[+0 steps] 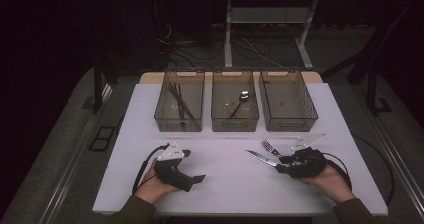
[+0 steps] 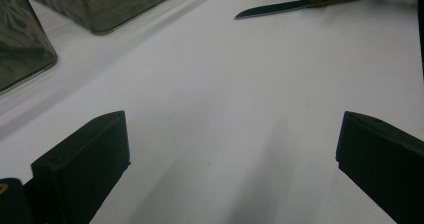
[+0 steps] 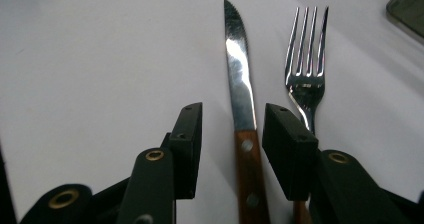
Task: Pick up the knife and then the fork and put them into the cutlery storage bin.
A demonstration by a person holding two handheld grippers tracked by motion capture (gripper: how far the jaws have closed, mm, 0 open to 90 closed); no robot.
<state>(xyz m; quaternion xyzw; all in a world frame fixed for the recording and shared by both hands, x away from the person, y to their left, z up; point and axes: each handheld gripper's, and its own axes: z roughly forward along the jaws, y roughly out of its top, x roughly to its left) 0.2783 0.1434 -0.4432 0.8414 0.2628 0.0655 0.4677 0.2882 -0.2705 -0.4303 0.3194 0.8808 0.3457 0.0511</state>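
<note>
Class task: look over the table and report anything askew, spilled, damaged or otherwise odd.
Nothing stands out. The knife and fork lie side by side on the table, the knife between the right tool's open jaws. The three bins stand upright in a row.

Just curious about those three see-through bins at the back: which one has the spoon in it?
The middle bin: a spoon lies slanted inside it. The left bin holds thin dark sticks instead, and the right bin looks empty.

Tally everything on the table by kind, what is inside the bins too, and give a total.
Bins: 3, the left bin, the middle bin, the right bin
Knife: 1
Fork: 1
Chopsticks in the left bin: 2, as far as I can tell
Spoon in the middle bin: 1
Total: 8
</note>
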